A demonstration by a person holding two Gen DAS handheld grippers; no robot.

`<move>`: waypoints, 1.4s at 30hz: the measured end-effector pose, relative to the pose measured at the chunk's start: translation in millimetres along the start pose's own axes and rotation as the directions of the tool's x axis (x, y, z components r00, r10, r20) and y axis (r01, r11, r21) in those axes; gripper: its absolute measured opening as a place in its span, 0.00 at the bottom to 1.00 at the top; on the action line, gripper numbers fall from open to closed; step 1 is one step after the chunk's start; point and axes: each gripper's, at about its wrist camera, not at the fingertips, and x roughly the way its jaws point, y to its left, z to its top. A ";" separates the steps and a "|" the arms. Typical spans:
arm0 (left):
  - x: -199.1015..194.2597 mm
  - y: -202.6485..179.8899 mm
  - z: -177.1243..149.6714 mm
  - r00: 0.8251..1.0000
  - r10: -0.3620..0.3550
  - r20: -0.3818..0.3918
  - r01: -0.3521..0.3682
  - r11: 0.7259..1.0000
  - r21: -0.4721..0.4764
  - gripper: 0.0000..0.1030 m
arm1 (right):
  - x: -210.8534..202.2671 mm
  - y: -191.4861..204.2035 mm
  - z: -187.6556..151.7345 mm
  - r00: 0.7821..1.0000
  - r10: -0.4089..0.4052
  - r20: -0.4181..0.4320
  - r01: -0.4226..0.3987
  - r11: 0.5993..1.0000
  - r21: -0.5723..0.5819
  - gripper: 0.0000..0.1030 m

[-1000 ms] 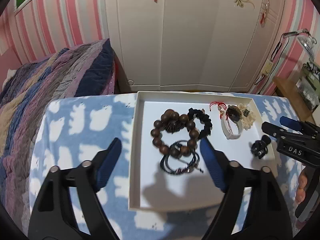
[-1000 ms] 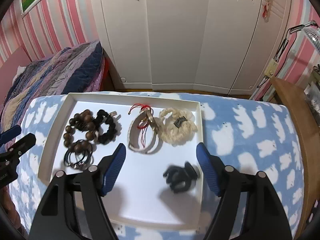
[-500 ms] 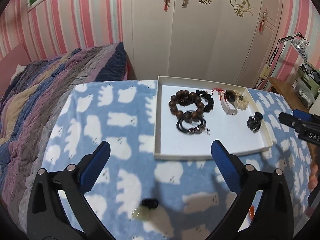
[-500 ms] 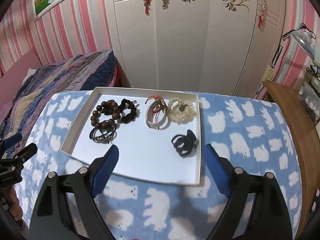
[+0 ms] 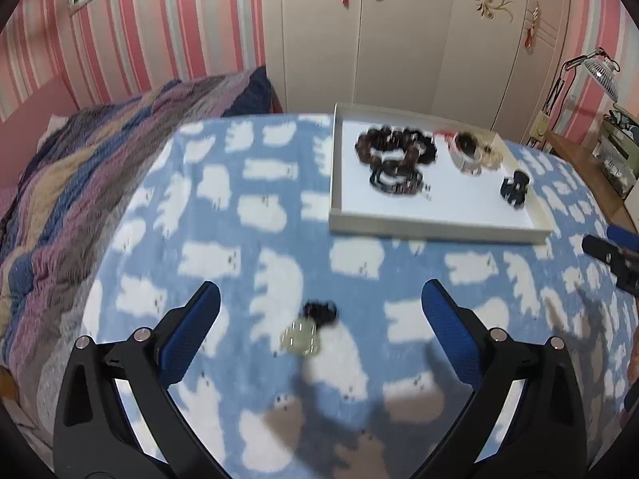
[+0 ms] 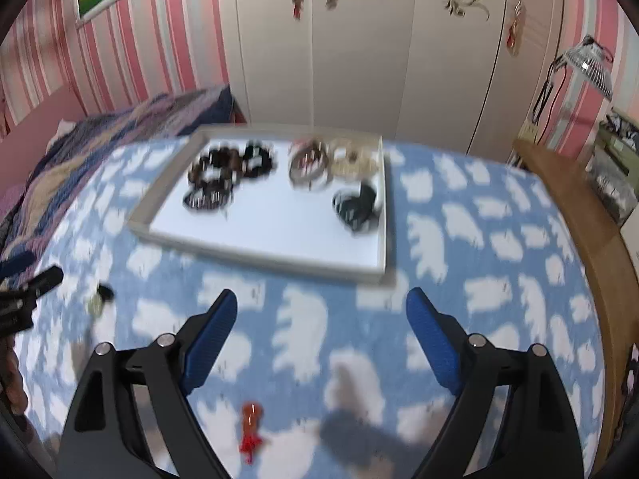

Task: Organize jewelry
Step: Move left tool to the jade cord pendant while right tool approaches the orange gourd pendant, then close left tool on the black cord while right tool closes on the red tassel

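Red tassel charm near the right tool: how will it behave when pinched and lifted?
The red tassel charm looks small and probably light. Its bead end seems rigid, while the threads would likely dangle limply. Lying flat on the fuzzy blanket, it may snag; blur hides detail.

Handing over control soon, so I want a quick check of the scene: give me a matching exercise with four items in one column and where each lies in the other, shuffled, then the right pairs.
Things:
1. black hair claw
2. pale green pendant
3. red charm
4. wooden bead bracelet

Places:
A. on the blue blanket, between the open left gripper's fingers
B. in the white tray, far left part
C. on the blanket, near the open right gripper
D. in the tray, by its right wall

Pairs: 1-D, 2-A, 3-C, 4-B
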 end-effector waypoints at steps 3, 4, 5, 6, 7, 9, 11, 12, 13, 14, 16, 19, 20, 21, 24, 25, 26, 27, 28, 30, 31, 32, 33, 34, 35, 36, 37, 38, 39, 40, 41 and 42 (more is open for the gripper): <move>3.7 4.3 -8.3 0.999 -0.017 -0.038 0.017 1.000 -0.004 0.97 | 6.8 -0.3 -11.8 0.998 -0.002 -0.058 0.001 1.000 -0.012 0.84; 6.1 7.0 -10.1 0.998 -0.027 -0.058 0.026 1.000 -0.012 0.97 | 9.6 -0.7 -14.7 0.997 0.003 -0.083 -0.004 1.000 -0.013 0.84; 8.8 9.3 -11.5 0.996 -0.041 -0.076 0.040 0.999 -0.020 0.97 | 10.5 -0.4 -18.0 0.995 0.008 -0.097 -0.009 1.000 -0.013 0.84; 11.6 11.4 -12.0 0.994 -0.051 -0.094 0.049 0.998 -0.027 0.97 | 12.8 -0.4 -20.2 0.993 0.012 -0.120 -0.014 1.000 -0.016 0.84; 15.5 13.7 -12.8 0.992 -0.054 -0.115 0.050 0.998 -0.034 0.97 | 14.9 0.4 -21.9 0.990 0.009 -0.137 -0.012 1.000 -0.022 0.84; 23.6 16.5 -14.0 0.987 -0.050 -0.150 0.046 0.998 -0.035 0.97 | 17.5 3.7 -24.3 0.987 -0.003 -0.159 -0.004 0.999 -0.039 0.84; 30.7 16.3 -14.9 0.984 -0.038 -0.176 0.035 0.999 -0.022 0.96 | 20.3 7.6 -26.5 0.984 -0.004 -0.180 -0.006 0.999 -0.053 0.84; 34.4 16.0 -15.0 0.981 -0.034 -0.190 0.031 0.999 -0.015 0.96 | 23.4 10.9 -28.8 0.980 0.004 -0.201 -0.017 0.998 -0.064 0.84; 39.4 15.2 -15.6 0.977 -0.027 -0.210 0.026 1.000 -0.003 0.95 | 26.4 13.5 -30.8 0.975 0.014 -0.223 -0.030 0.997 -0.071 0.84; 42.7 14.6 -15.4 0.975 -0.021 -0.222 0.022 1.000 0.004 0.92 | 30.6 16.9 -34.0 0.966 0.023 -0.256 -0.045 0.996 -0.082 0.84; 50.9 11.5 -15.3 0.969 -0.014 -0.247 0.024 0.999 0.036 0.85 | 35.6 22.2 -38.5 0.954 0.031 -0.297 -0.063 0.993 -0.098 0.83; 60.3 9.6 -13.2 0.963 -0.003 -0.270 0.022 0.998 0.065 0.80 | 39.5 31.2 -44.0 0.943 0.022 -0.332 -0.070 0.989 -0.133 0.82; 63.3 9.2 -12.1 0.961 -0.005 -0.275 0.025 0.997 0.070 0.79 | 41.2 34.0 -46.4 0.938 0.021 -0.346 -0.075 0.987 -0.144 0.82; 65.9 9.0 -11.0 0.961 -0.005 -0.278 0.026 0.997 0.072 0.78 | 42.0 35.6 -47.7 0.935 0.021 -0.355 -0.078 0.986 -0.147 0.79; 74.0 7.5 -7.1 0.958 -0.011 -0.285 0.035 0.996 0.081 0.74 | 47.7 42.3 -55.7 0.914 0.028 -0.404 -0.104 0.981 -0.167 0.64; 78.0 6.8 -5.6 0.957 -0.015 -0.290 0.041 0.996 0.083 0.73 | 49.3 43.5 -58.1 0.909 0.031 -0.415 -0.111 0.979 -0.170 0.61; 80.3 6.2 -4.6 0.956 -0.014 -0.293 0.041 0.995 0.086 0.72 | 51.0 44.8 -59.8 0.904 0.034 -0.427 -0.118 0.978 -0.172 0.58; 82.0 5.8 -3.6 0.955 -0.015 -0.295 0.043 0.995 0.087 0.72 | 53.8 46.4 -62.1 0.896 0.039 -0.443 -0.128 0.977 -0.172 0.55; 85.1 5.1 -2.5 0.954 -0.017 -0.299 0.045 0.995 0.088 0.71 | 56.0 47.6 -64.0 0.890 0.041 -0.455 -0.133 0.976 -0.172 0.53; 89.8 2.9 -1.0 0.952 -0.020 -0.306 0.050 0.994 0.093 0.70 | 59.9 49.7 -67.7 0.879 0.043 -0.475 -0.141 0.975 -0.173 0.48; 90.8 1.9 -0.9 0.951 -0.020 -0.309 0.053 0.994 0.096 0.69 | 61.2 50.6 -69.0 0.876 0.043 -0.480 -0.144 0.974 -0.175 0.47; 92.3 0.4 -0.9 0.950 -0.019 -0.311 0.054 0.993 0.102 0.69 | 62.2 51.2 -69.9 0.874 0.043 -0.485 -0.145 0.974 -0.175 0.45; 93.3 -0.7 -1.2 0.949 -0.019 -0.315 0.056 0.992 0.109 0.68 | 63.6 51.5 -71.2 0.870 0.044 -0.492 -0.148 0.973 -0.175 0.43; 94.2 -1.2 -1.3 0.948 -0.018 -0.317 0.057 0.992 0.113 0.65 | 64.7 51.8 -72.6 0.866 0.044 -0.498 -0.151 0.973 -0.177 0.42; 95.5 -1.9 -1.8 0.947 -0.017 -0.321 0.058 0.991 0.118 0.61 | 65.2 52.1 -73.6 0.865 0.042 -0.501 -0.151 0.972 -0.179 0.39; 96.6 -2.1 -1.9 0.945 -0.016 -0.326 0.059 0.991 0.120 0.59 | 65.7 52.6 -75.0 0.863 0.042 -0.504 -0.153 0.972 -0.181 0.38; 98.3 -2.2 -2.1 0.943 -0.016 -0.332 0.059 0.991 0.121 0.57 | 65.7 53.0 -75.9 0.862 0.042 -0.506 -0.154 0.971 -0.183 0.37; 100.0 -2.0 -2.1 0.941 -0.015 -0.337 0.060 0.991 0.123 0.55 | 65.2 53.2 -76.6 0.861 0.043 -0.507 -0.157 0.970 -0.184 0.33; 102.5 -2.4 -1.2 0.941 -0.013 -0.339 0.058 0.991 0.123 0.54 | 65.9 52.9 -77.0 0.860 0.046 -0.508 -0.161 0.970 -0.184 0.28; 104.8 -1.3 -0.9 0.939 -0.006 -0.343 0.050 0.991 0.121 0.53 | 65.7 53.5 -77.5 0.858 0.050 -0.511 -0.166 0.969 -0.184 0.26; 106.9 0.1 -0.8 0.937 -0.001 -0.349 0.045 0.992 0.118 0.50 | 65.5 54.1 -78.1 0.857 0.052 -0.512 -0.169 0.968 -0.185 0.24; 108.6 1.1 -1.0 0.935 0.000 -0.355 0.044 0.992 0.115 0.48 | 65.9 55.8 -79.7 0.858 0.052 -0.511 -0.170 0.968 -0.187 0.22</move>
